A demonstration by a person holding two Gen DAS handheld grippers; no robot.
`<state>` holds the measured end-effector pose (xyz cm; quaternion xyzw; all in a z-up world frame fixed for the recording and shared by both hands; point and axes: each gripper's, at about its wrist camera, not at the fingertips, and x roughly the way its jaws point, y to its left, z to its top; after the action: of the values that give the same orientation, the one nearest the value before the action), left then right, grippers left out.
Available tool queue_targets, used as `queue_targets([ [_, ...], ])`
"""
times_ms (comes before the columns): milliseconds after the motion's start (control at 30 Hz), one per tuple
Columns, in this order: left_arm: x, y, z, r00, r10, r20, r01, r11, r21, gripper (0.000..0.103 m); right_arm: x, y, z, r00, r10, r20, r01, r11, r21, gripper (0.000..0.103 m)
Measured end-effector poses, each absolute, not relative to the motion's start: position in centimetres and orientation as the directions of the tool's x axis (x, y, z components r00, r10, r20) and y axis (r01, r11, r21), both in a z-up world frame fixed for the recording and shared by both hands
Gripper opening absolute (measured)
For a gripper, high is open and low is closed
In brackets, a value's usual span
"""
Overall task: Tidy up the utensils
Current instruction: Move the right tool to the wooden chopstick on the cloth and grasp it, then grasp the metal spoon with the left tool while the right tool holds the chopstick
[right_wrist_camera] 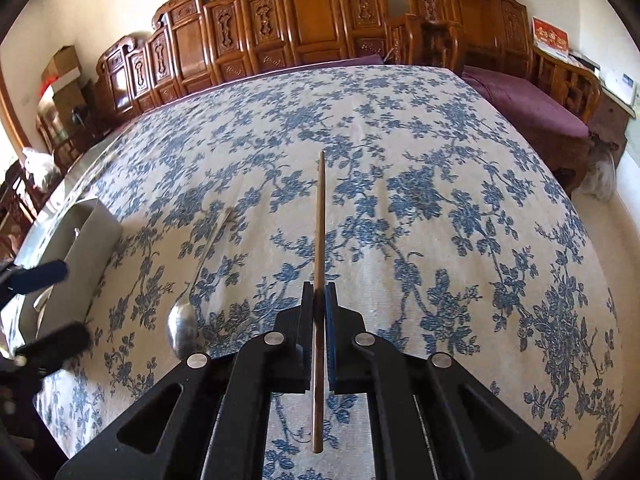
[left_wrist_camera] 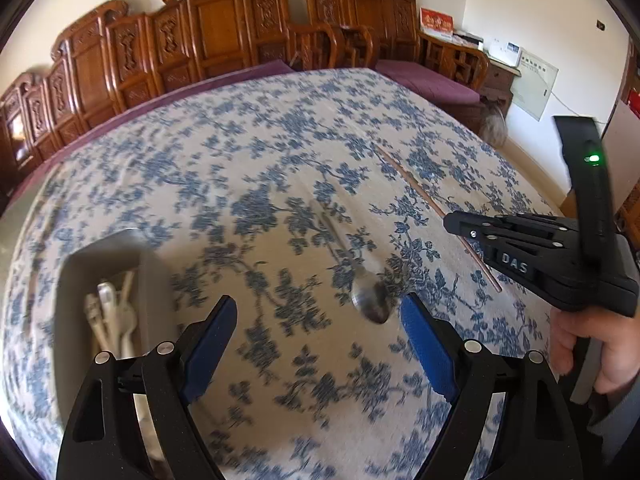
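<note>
A brown wooden chopstick (right_wrist_camera: 319,220) runs straight ahead between the pads of my right gripper (right_wrist_camera: 319,300), which is shut on it near its middle. In the left wrist view the same chopstick (left_wrist_camera: 416,188) passes under the right gripper (left_wrist_camera: 452,222). A metal spoon (left_wrist_camera: 370,300) lies on the blue floral tablecloth (left_wrist_camera: 280,140), bowl toward me, just ahead of my left gripper (left_wrist_camera: 318,312), which stands open with nothing between its blue pads. The spoon (right_wrist_camera: 184,324) shows left of the right gripper too. A grey utensil tray (left_wrist_camera: 100,272) holding white spoons sits at the left.
Carved wooden benches (right_wrist_camera: 312,12) with purple cushions line the far side of the table. The grey tray (right_wrist_camera: 86,232) stands near the table's left edge. A person's hand (left_wrist_camera: 588,344) grips the right tool's handle at the right.
</note>
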<state>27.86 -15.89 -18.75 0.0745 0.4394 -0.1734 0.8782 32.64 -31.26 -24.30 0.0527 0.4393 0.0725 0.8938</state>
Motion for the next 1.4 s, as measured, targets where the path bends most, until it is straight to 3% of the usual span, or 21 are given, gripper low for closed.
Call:
queue_targets([
  [67, 28.7, -16.7, -19.6, 0.532, -0.253, -0.808, 0.384, 0.923, -0.036, 0.069, 32.8, -31.5, -24.4, 0.603, 0.179, -0.778, -0.074, 0.983, 0.169, 0.006],
  [367, 31.0, -18.5, -23.1, 0.435, -0.295, -0.851, 0.391, 0.913, -0.116, 0.041, 33.1, -31.8, -24.4, 0.603, 0.201, -0.772, -0.059, 0.976, 0.208, 0.006],
  [600, 31.4, -19.0, -23.7, 0.415, -0.324, -0.85, 0.385, 0.909, -0.158, 0.028, 33.1, -32.0, -24.2, 0.608, 0.21, -0.765, -0.05, 0.973, 0.227, 0.006],
  [667, 31.3, -19.3, -23.7, 0.394, -0.344, -0.852, 0.392, 0.902, -0.183, 0.015, 33.1, -32.0, -24.2, 0.609, 0.212, -0.764, -0.049, 0.972, 0.231, 0.006],
  [767, 31.0, -19.7, -23.6, 0.383, -0.353, -0.854, 0.4, 0.896, -0.191, 0.004, 33.1, -32.0, -24.1, 0.612, 0.215, -0.761, -0.049, 0.971, 0.235, 0.006],
  [1400, 26.3, -15.5, -18.5, 0.474, -0.297, -0.829, 0.404, 0.91, -0.095, 0.001, 32.0, -27.7, -23.8, 0.601, 0.227, -0.766, -0.131, 0.974, 0.185, 0.006],
])
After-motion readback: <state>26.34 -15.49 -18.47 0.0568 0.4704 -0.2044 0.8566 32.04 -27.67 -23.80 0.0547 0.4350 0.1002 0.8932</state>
